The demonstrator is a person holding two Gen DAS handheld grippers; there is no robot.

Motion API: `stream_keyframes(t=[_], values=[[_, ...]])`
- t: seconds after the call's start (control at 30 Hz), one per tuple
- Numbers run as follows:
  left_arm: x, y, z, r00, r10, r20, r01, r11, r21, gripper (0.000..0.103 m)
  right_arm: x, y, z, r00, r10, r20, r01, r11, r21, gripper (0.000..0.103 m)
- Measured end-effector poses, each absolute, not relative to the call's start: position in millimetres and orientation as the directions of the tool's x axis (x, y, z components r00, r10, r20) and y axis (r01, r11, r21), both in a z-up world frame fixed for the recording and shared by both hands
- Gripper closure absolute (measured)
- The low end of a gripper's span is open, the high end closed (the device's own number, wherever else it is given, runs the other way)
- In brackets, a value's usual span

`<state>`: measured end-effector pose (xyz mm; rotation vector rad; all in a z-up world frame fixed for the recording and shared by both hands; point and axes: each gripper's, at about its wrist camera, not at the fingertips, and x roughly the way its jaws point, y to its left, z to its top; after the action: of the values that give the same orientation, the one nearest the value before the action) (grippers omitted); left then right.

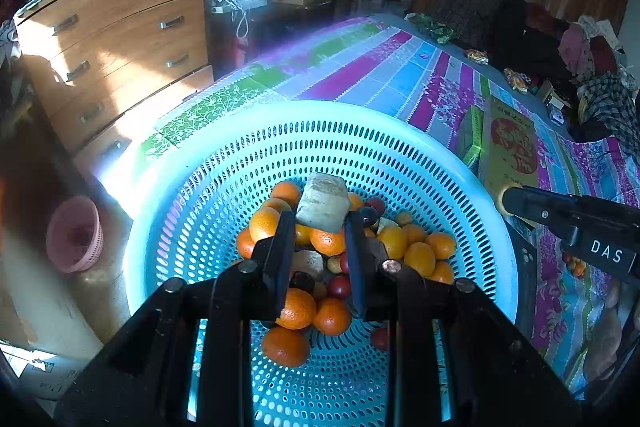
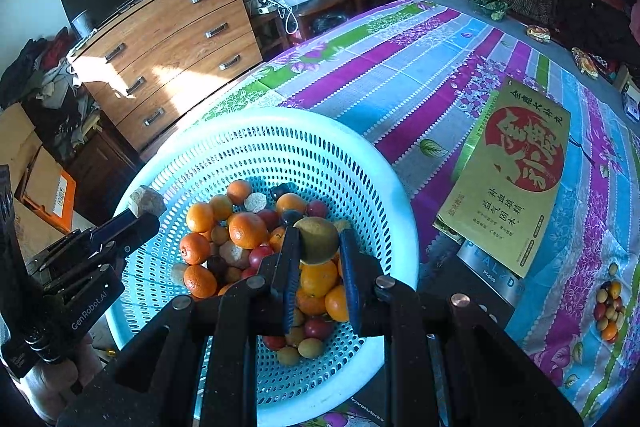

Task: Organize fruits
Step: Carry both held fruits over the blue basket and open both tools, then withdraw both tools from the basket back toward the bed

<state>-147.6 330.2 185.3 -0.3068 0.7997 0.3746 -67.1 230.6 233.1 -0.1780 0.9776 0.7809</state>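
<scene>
A light blue perforated basket (image 1: 224,163) (image 2: 360,147) on the table holds several oranges (image 1: 328,241) (image 2: 247,229), small red fruits (image 2: 260,255) and dark plums. My left gripper (image 1: 320,223) is shut on a pale greyish-tan chunk (image 1: 323,203) and holds it above the basket; the chunk also shows in the right wrist view (image 2: 146,201) over the basket's left rim. My right gripper (image 2: 318,241) is shut on a yellow-green round fruit (image 2: 318,241) above the pile. The right gripper's finger (image 1: 560,215) shows at the basket's right rim.
A yellow box with a red circle (image 2: 516,179) lies right of the basket on the striped tablecloth (image 2: 420,67). A small fruit pile (image 2: 608,307) sits at the right. A wooden dresser (image 2: 172,39) stands left of the table, a pink bin (image 1: 74,235) on the floor.
</scene>
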Motion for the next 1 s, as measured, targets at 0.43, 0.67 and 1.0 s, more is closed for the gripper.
stream_keyframes(t=[0.43,0.67,1.0], values=[[-147.8,333.2,183.3,0.636,0.203,-0.745,-0.435,0.891,-0.129,0.077,-69.3,234.2,232.9,0.313,0.511,-0.801,-0.669,0.717,0.196,0.080],[-149.2,336.8,181.3,0.632,0.205,-0.747,-0.450,0.883,-0.138,0.076,-70.9,235.4,230.8,0.317,0.501,-0.806,-0.672,0.718,0.182,0.071],[-157.1,338.7,189.9,0.648,0.286,-0.706,-0.488,0.868,-0.096,0.028,-75.5,232.9,233.8,0.338,0.514,-0.789,-0.676,0.715,0.177,0.049]])
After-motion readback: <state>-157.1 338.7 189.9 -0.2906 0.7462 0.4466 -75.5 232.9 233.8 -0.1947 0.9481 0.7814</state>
